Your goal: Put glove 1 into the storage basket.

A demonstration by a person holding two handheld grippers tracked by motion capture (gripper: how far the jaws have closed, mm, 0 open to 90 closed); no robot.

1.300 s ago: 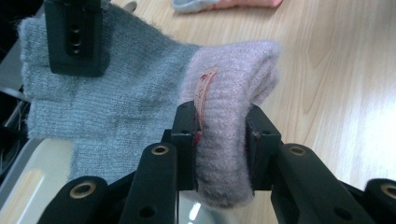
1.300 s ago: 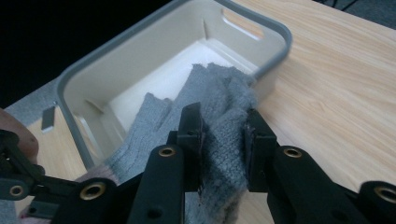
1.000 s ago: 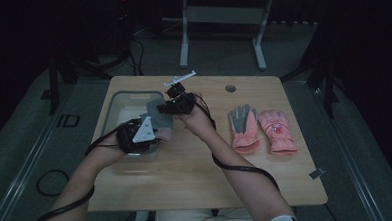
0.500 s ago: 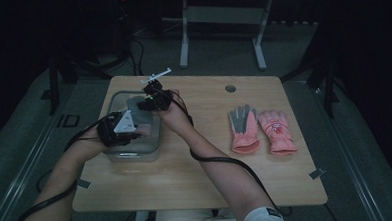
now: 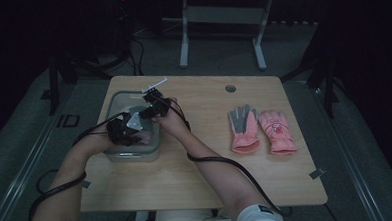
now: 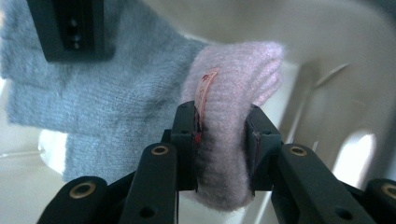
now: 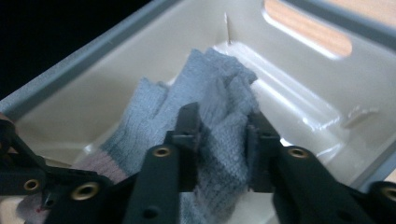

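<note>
A grey knitted glove (image 7: 210, 84) with a pink cuff (image 6: 233, 84) hangs inside a pale plastic bin (image 5: 114, 100) at the table's left. My left gripper (image 6: 223, 149) is shut on the pink cuff, the pads squeezing the knit; in the high view it (image 5: 133, 127) sits low in the bin. My right gripper (image 7: 223, 140) straddles the glove's grey finger end. Its jaws have just been opening, and the knit lies loosely between them. From above, the right gripper (image 5: 149, 108) is just beyond the left one.
A pair of pink gloves (image 5: 244, 128) (image 5: 276, 131) lies flat on the wooden table (image 5: 202, 180) to the right. The bin's walls (image 7: 299, 79) close in around both grippers. A small white tool lies beside the bin's far edge (image 5: 154, 85). Cables trail from both hands.
Both hands have carried the grey glove left and down from above the table into the bin. The right gripper's jaws stand wider around the knit.
</note>
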